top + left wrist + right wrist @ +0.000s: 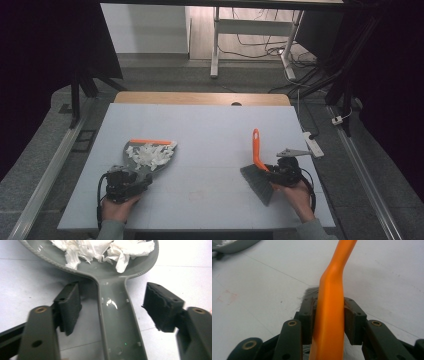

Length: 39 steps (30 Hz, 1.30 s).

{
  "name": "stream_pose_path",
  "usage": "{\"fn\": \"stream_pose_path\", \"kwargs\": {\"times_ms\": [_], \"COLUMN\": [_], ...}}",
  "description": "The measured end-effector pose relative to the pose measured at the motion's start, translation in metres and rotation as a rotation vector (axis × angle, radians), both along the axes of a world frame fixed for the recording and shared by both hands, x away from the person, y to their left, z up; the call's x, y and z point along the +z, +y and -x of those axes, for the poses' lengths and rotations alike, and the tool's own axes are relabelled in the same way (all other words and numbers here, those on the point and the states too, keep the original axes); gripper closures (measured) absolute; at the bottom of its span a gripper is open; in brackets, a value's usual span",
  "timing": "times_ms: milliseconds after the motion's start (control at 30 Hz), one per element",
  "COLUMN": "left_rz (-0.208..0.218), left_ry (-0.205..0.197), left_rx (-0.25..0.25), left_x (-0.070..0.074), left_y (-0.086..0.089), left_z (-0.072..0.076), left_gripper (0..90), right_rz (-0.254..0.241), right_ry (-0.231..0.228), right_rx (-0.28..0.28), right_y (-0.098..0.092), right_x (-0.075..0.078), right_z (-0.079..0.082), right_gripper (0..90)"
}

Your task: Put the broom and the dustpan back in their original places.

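Note:
A grey dustpan (pixel 167 161) with an orange front lip lies on the left of the table, holding a pile of white paper scraps (pixel 148 154). In the left gripper view its handle (pixel 115 322) runs between the pads (pixel 70 305) of my left gripper (pixel 132 176), which is open with a gap on each side. On the right lies a brush with an orange handle (pixel 256 147) and grey bristles (pixel 258 183). My right gripper (pixel 268 170) straddles that handle (pixel 332 315). Its pads (pixel 350 320) sit close on either side without clamping it.
The pale grey table (pixel 210 120) has a wooden strip along its far edge. A white power strip (pixel 312 144) lies at the right edge. Desk legs and cables stand on the floor beyond. The dustpan (pixel 234 246) shows far off in the right gripper view.

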<state>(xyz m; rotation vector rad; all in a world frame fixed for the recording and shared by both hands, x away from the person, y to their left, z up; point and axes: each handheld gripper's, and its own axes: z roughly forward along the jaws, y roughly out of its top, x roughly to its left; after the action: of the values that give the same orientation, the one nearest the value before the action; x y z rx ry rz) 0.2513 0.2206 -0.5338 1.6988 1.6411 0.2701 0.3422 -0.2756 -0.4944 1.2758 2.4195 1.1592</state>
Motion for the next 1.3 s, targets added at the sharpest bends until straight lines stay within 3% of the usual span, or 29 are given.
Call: {"fn": "stream_pose_path", "kwargs": {"times_ms": [133,400,500,600,633,800,967,1167,1300], "left_rz": [-0.019,-0.035,-0.029,-0.03,-0.029,-0.043,-0.053,-0.077,-0.079], "left_ry": [-0.026,-0.037,-0.041,-0.045,-0.046,-0.062,-0.101,-0.148,-0.158], "left_rx": [-0.026,-0.05,-0.054,-0.052,-0.053,-0.056,-0.085,-0.159,-0.244], "left_x": [0.003,0.004,0.004,0.005,0.005,0.008,0.014,0.025,0.031], "left_y": [0.002,0.002,0.003,0.004,0.004,0.005,0.007,0.005,0.002], "left_z": [0.002,0.002,0.002,0.002,0.002,0.003,0.008,0.013,0.011], "left_gripper": [25.4,21.6,21.6,21.6,21.6,21.5,23.2,25.4,25.8], "right_rz": [0.022,0.04,0.083,0.129,0.108,0.103,0.086,0.067,0.061], "right_ry": [0.007,0.017,0.017,-0.017,-0.013,-0.034,-0.09,-0.143,-0.17], "right_rx": [-0.015,-0.034,-0.054,-0.076,-0.079,-0.074,-0.051,-0.013,0.029], "right_y": [-0.001,0.0,0.0,0.0,-0.001,0.0,0.001,-0.001,-0.002], "right_x": [-0.003,-0.005,-0.006,-0.007,-0.006,-0.003,0.004,0.008,0.009], "right_z": [-0.002,-0.004,-0.005,-0.005,-0.005,-0.003,0.004,0.012,0.018], "right_gripper": [59.2,55.9,52.8,53.4,53.3,51.5,51.5,51.3,51.0]}}
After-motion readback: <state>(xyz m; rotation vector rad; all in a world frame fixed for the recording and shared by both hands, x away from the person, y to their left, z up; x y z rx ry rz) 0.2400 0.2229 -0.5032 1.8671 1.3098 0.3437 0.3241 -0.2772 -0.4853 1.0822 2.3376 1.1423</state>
